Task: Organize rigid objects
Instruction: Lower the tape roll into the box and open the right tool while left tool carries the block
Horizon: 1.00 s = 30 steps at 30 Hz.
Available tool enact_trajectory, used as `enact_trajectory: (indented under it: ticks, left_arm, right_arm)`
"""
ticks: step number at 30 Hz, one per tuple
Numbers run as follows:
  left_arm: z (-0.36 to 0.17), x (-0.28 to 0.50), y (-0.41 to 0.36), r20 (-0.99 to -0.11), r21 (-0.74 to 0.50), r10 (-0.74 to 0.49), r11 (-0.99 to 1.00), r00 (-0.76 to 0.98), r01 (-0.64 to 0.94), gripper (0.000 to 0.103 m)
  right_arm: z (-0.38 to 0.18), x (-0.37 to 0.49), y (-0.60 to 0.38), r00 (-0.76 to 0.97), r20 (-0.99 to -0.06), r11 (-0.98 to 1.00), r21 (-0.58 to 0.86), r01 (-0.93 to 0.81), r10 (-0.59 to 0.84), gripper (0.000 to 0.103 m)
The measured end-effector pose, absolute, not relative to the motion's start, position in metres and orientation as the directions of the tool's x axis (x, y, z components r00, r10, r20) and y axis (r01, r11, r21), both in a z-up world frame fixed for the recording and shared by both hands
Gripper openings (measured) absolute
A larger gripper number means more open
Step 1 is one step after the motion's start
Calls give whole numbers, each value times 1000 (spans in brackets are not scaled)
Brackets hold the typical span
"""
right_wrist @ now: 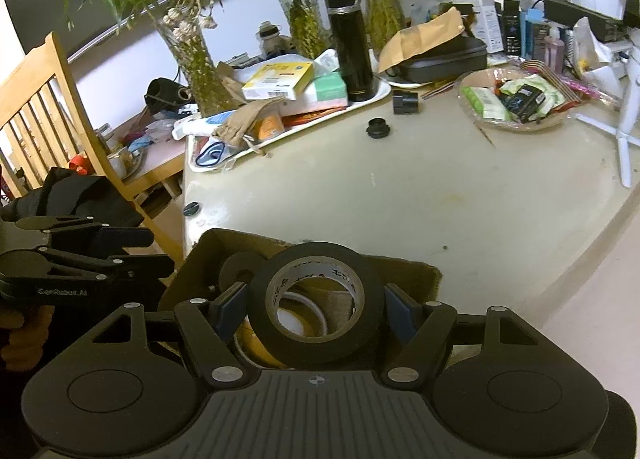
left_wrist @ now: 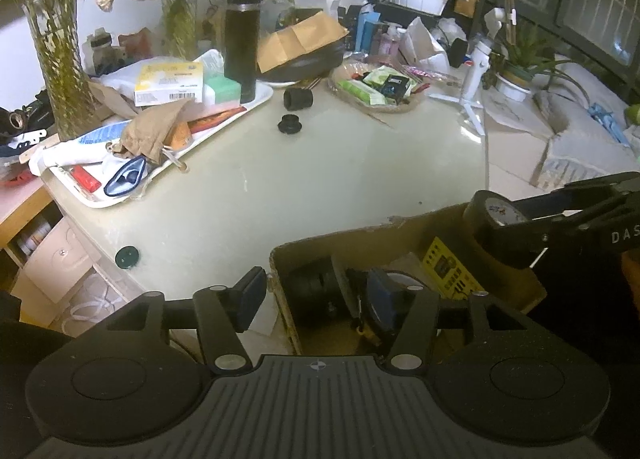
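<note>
Two pads of the right gripper (right_wrist: 316, 309) clamp a black tape roll (right_wrist: 316, 299) above the cardboard box (right_wrist: 400, 271); left gripper (left_wrist: 316, 295) released, empty, over the box on a cluttered pale table (right_wrist: 440, 195).

On the black body of the left gripper (right_wrist: 80, 255), at the left edge of the right wrist view, pale lettering reads "GenRobot.AI". In the left wrist view, the right gripper (left_wrist: 520, 231) at the far right edge shows the white letters "DAS", cut off by the frame. Print on the yellow box (left_wrist: 168, 83) and inside the tape roll (right_wrist: 316, 299) is too small to read.
</note>
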State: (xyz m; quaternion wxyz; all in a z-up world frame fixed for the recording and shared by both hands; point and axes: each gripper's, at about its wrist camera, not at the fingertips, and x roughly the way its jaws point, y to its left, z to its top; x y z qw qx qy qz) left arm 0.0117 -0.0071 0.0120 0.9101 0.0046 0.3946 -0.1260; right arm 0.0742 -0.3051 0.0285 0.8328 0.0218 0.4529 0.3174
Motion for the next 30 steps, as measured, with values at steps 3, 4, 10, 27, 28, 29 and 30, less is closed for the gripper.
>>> enact_trajectory:
  ticks: [3, 4, 10, 27, 28, 29, 30]
  left_arm:
    - [12, 11, -6, -713, -92, -228, 968, 663, 233, 55]
    - [12, 10, -6, -712, -93, -228, 968, 665, 232, 55]
    - [11, 11, -4, -713, -91, -219, 971, 666, 222, 55]
    - [6, 15, -9, -749, -61, -194, 972, 634, 226, 55]
    - [5, 15, -10, -755, -55, -189, 972, 628, 227, 55]
    - [4, 16, -10, -759, -50, -185, 972, 624, 228, 55]
    - [3, 16, -11, -764, -45, -182, 972, 619, 230, 55]
  right_arm:
    - [30, 76, -300, 384, -735, 789, 328, -520, 559, 75]
    - [31, 77, -297, 383, -733, 785, 328, -525, 563, 75]
    - [36, 81, -282, 392, -703, 760, 328, -561, 593, 83]
    - [11, 78, -295, 347, -783, 800, 295, -523, 516, 103]
    - [8, 78, -297, 344, -792, 807, 292, -513, 505, 103]
    - [6, 79, -299, 341, -800, 814, 288, -504, 494, 103]
    - [5, 79, -300, 340, -805, 820, 284, -497, 486, 103]
